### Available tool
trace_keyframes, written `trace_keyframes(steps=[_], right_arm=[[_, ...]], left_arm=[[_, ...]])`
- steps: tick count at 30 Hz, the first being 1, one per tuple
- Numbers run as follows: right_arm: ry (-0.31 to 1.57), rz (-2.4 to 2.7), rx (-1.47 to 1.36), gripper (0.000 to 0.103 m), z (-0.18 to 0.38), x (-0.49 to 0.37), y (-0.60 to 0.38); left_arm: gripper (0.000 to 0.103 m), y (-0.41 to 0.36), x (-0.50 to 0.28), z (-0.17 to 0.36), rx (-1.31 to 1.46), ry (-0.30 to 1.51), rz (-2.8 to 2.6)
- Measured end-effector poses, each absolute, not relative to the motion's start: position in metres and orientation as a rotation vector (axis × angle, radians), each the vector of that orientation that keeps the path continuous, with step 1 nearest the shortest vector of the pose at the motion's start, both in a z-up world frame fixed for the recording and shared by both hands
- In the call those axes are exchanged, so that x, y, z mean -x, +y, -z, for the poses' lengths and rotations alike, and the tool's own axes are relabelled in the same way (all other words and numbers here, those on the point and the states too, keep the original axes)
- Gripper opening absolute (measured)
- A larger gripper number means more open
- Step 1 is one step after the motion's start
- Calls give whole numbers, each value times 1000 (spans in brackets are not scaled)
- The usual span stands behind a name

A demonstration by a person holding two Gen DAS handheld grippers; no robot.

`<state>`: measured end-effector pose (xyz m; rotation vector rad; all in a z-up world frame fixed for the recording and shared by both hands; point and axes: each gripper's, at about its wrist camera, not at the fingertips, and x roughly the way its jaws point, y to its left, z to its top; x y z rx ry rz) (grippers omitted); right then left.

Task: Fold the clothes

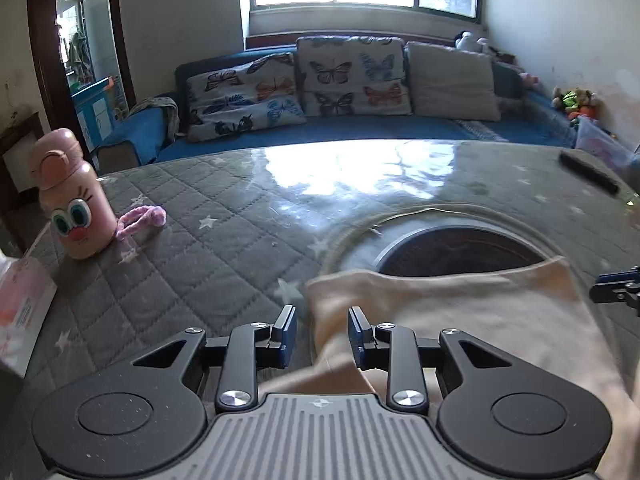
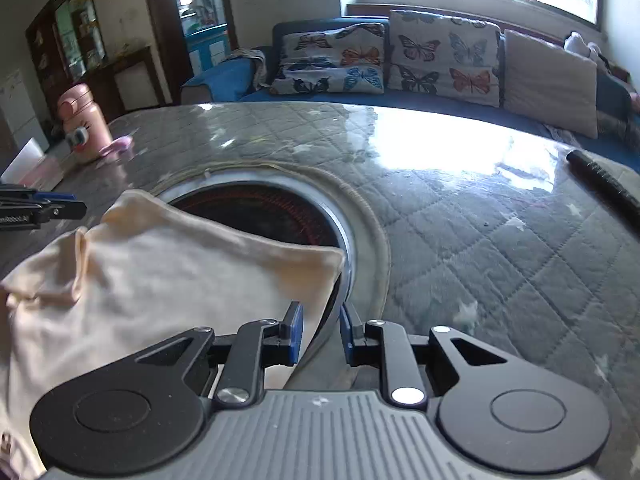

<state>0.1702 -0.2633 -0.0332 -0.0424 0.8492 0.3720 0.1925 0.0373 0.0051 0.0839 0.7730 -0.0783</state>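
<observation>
- My left hand-held gripper (image 1: pixel 322 330) is spread, its jaws straddling the near left edge of the cream garment (image 1: pixel 460 312) without pinching it.
- My right hand-held gripper (image 2: pixel 321 330) is spread too, its jaws either side of the garment's right edge.
- The garment lies on the quilted grey bench (image 1: pixel 192 264), partly covering the round dark recess (image 2: pixel 260 212) at 12 o'clock.
- A pink bottle (image 1: pixel 70 200) stands well apart at 10 o'clock.
</observation>
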Motion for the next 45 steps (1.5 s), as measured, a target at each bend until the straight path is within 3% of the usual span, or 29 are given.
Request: trace_keyframes(steps=[5, 9, 11, 12, 18, 25, 30, 35, 42, 44, 45], right_arm=[[852, -371, 19, 19, 44, -191, -260], [852, -368, 26, 17, 48, -200, -257], [858, -363, 35, 5, 50, -203, -254], [856, -362, 45, 5, 50, -203, -252], [767, -305, 106, 4, 38, -211, -242], [802, -290, 134, 9, 48, -225, -238], [787, -318, 121, 12, 33, -209, -241], [787, -385, 122, 24, 18, -180, -235], [803, -468, 137, 29, 14, -133, -223], [811, -493, 140, 35, 14, -119, -220], [815, -505, 142, 35, 15, -113, -218]], left_arm=[[29, 38, -216, 11, -100, 813, 86], [7, 36, -221, 17, -117, 816, 108], [4, 35, -224, 17, -130, 804, 114], [3, 34, -224, 16, -138, 791, 113], [3, 35, -240, 12, -131, 756, 96], [8, 45, -233, 11, -119, 770, 117], [22, 42, -191, -3, -170, 746, 203], [30, 23, -142, -2, -275, 737, 323], [30, 7, -124, 25, -373, 755, 311], [30, 8, -124, 29, -377, 748, 305], [25, 9, -124, 30, -378, 740, 304]])
